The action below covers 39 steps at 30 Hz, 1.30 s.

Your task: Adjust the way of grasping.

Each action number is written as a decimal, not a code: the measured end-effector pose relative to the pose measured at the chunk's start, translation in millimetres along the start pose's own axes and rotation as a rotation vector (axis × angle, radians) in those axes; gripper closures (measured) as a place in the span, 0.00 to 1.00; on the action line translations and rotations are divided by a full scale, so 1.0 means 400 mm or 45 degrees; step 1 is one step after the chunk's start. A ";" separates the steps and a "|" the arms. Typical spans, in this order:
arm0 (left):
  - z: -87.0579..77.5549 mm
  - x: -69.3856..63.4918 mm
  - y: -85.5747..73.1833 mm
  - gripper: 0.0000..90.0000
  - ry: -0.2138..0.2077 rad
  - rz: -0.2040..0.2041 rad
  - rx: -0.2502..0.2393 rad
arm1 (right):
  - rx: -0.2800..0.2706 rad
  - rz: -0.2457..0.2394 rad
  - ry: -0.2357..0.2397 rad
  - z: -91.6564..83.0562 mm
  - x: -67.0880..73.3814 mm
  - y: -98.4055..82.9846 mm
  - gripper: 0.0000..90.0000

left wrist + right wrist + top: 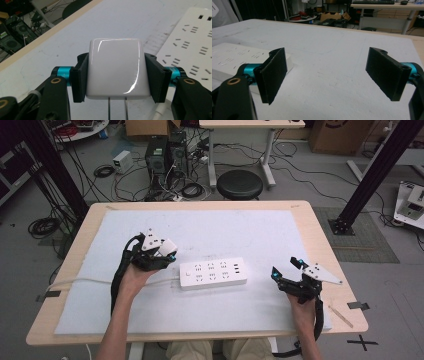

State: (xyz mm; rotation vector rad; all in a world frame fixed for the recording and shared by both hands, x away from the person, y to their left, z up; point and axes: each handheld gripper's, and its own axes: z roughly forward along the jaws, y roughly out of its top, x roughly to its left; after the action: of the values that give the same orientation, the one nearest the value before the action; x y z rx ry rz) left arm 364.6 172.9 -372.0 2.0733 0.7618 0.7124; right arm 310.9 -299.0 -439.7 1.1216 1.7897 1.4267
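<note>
Holding a white plug (116,67) squarely between its pads, the left gripper (159,251) hovers just off the power strip (213,273), at about ten o'clock from the strip's left end. The plug's two prongs point back toward the hand in the left gripper view (so the wrist probably has to turn before they face the sockets). The strip's long axis runs nine to three. The right gripper (286,268), jaws wide and empty, waits at three o'clock of it.
</note>
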 end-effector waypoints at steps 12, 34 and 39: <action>0.011 -0.099 0.004 0.47 -0.031 0.090 -0.089 | 0.087 -0.072 0.034 0.013 0.018 0.005 0.20; 0.035 -0.260 0.029 0.47 0.081 0.434 -0.246 | 0.092 -0.002 0.253 0.025 0.047 0.058 0.20; 0.040 -0.294 0.030 0.47 0.108 0.505 -0.302 | 0.096 0.005 0.367 0.035 0.073 0.091 0.20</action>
State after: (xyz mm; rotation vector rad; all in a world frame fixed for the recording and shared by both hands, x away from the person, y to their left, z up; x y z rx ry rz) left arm 301.3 74.7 -396.6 2.0012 0.2896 1.0596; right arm 318.1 -263.9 -406.6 0.9960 2.0544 1.6013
